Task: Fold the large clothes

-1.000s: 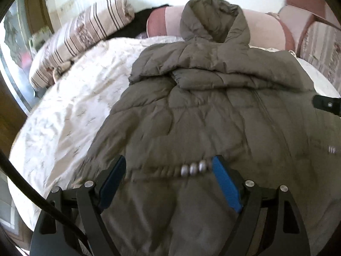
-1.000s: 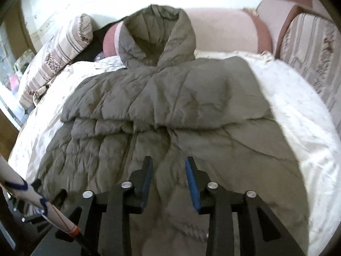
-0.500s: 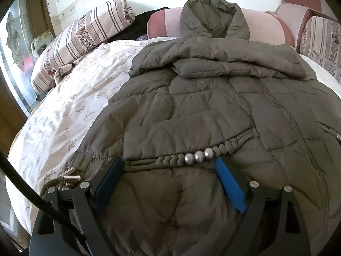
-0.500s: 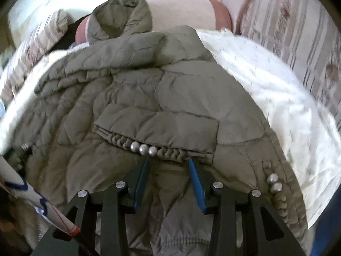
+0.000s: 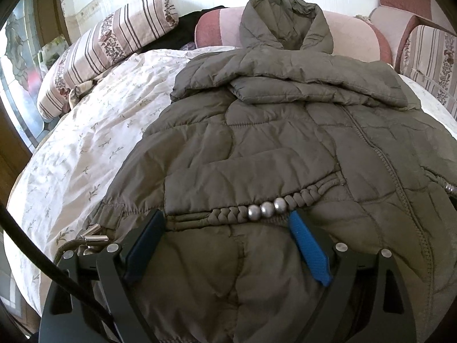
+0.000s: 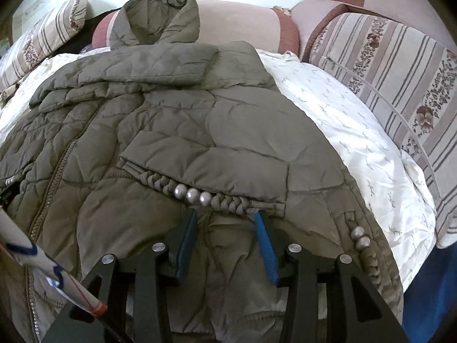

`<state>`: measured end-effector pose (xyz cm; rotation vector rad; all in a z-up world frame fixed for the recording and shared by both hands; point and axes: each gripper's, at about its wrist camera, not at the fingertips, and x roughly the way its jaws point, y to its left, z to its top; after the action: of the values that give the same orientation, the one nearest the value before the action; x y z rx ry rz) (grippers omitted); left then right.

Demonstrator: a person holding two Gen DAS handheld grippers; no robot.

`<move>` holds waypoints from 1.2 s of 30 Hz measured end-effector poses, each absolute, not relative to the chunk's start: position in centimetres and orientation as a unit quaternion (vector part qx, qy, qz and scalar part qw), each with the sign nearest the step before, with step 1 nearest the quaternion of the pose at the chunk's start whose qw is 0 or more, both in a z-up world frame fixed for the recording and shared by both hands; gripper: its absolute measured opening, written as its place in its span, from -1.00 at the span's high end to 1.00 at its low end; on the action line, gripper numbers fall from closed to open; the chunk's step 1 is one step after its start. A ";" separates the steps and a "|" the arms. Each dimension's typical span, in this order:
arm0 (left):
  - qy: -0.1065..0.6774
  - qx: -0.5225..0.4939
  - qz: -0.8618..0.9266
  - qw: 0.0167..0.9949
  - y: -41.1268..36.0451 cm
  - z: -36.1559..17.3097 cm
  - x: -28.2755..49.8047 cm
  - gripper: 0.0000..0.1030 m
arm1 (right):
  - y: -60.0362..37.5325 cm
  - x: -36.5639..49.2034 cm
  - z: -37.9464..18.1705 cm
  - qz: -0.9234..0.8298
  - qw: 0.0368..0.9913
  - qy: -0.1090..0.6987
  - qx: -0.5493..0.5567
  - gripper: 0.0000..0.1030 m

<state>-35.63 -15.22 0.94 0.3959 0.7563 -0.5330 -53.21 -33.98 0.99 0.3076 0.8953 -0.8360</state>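
L gripper [image 5: 225, 223]: jaws wide apart, nothing between them; tips at lower centre of left wrist view, just short of the pocket flap [image 5: 242, 183] w/ braid trim and three silver beads [image 5: 267, 208]. Whether tips touch fabric: can't tell.
R gripper [image 6: 225, 214]: jaws partly open, narrower than L, holding nothing; tips at lower centre of right wrist view, just below the other pocket flap [image 6: 211, 163] and its beads [image 6: 192, 194].
Jacket [image 5: 285, 131]: olive quilted, hooded; lies front-up, fills most of both views. Both sleeves [image 6: 137, 68] already crossed over chest, upper centre. Hood [image 5: 282, 23] propped on pink bolster [image 5: 351, 37] at top. Zip [image 6: 62, 154] closed as far as visible.
Bed: white floral cover [image 5: 94, 131], left of left view; striped pillow [image 5: 114, 43] upper left; striped cushion [image 6: 400, 80] right of right view.
Step (judged): sleeves done; both grippers lined up near hem end, approx symmetric abt the zip → prep for bottom-to-top fold.
Next (judged): each gripper needs to close on hem/lower body fabric, both layers, then lift together and carry toward the hood. Padding is thick, slippery; L at wide opening suits it, R prob needs more opening or a deeper bite. Avoid pinching beads only.
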 end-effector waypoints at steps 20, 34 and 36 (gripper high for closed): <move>0.275 0.071 -0.324 0.903 -14.8 15.1 -40.5 -0.73 | -32.2 -55.7 3.7 -0.371 0.829 0.369 0.197 0.07; 0.257 0.102 -0.298 0.914 -13.9 15.8 -38.4 -0.73 | -33.8 -57.6 3.7 -0.383 0.822 0.354 0.226 0.07; 0.279 0.123 -0.256 0.917 -13.1 12.9 -35.8 -0.73 | -33.9 -57.6 3.7 -0.384 0.822 0.353 0.228 0.07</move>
<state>-35.77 -13.12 12.86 0.2524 0.5746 -0.5263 -57.58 -33.87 3.72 0.4857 0.7506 -0.8172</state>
